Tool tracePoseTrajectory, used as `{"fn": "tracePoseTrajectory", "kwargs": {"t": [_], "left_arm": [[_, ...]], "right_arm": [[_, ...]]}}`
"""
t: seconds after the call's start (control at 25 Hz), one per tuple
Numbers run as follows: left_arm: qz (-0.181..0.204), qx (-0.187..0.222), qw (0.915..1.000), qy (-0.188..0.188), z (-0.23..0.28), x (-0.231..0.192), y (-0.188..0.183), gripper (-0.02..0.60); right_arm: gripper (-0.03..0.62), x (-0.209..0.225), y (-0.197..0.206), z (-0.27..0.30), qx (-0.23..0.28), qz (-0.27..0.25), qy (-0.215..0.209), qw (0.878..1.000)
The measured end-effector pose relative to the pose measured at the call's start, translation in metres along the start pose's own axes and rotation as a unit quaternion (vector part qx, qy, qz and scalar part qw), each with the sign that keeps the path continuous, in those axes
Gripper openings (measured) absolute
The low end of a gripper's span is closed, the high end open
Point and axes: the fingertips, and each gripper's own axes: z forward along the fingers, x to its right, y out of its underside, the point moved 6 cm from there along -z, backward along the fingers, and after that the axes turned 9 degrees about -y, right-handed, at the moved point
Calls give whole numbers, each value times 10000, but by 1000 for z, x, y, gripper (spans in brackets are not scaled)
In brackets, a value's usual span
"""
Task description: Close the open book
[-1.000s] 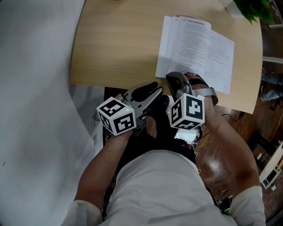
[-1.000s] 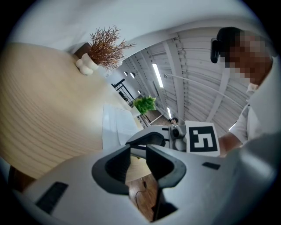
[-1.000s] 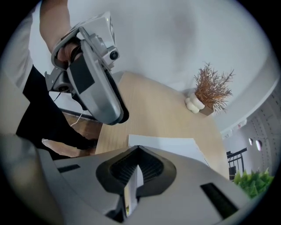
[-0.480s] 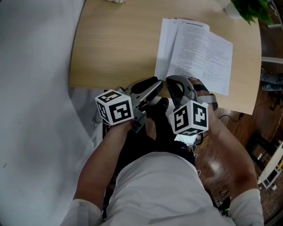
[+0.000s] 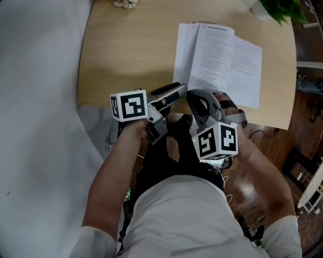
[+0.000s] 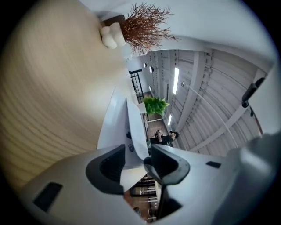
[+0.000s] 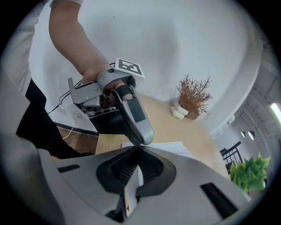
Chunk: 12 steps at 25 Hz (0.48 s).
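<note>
The open book [image 5: 218,59] lies on the wooden table [image 5: 131,55], white pages up, near the front edge. My left gripper [image 5: 176,90] reaches level over the table edge to the book's near left corner. Its jaws are opening, and a white page corner [image 6: 129,173] shows in the gap [image 6: 142,160] with no pad pressing on it. My right gripper [image 5: 194,94] points down at the book's near edge beside it. Its jaws [image 7: 138,149] look shut, with a thin white page [image 7: 131,184] edge-on between them.
A dried twig plant in a white vase [image 5: 124,3] stands at the table's far left, and a green plant [image 5: 285,9] at the far right corner. A white wall [image 5: 35,126] is to the left. My lap is under the table's front edge, and wooden floor [image 5: 267,151] lies to the right.
The left gripper moved forward from my lap to the table edge, rolled its cube upward and spread its jaws wider. The right gripper rose a little at the book's near edge.
</note>
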Motion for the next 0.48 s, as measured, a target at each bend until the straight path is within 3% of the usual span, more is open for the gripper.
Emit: {"fn": "tracePoseTrajectory", "kwargs": {"t": [0.4,0.48], "left_arm": [[-292,-483,9969,555,23,2,-4,156],[-510,-544,9953,619,25,2,-2,155]], "right_arm": [[2,-4,-2,-2,93,-176,27,9998],[2,-5,-2,-2,110,-206,26,9997]]}}
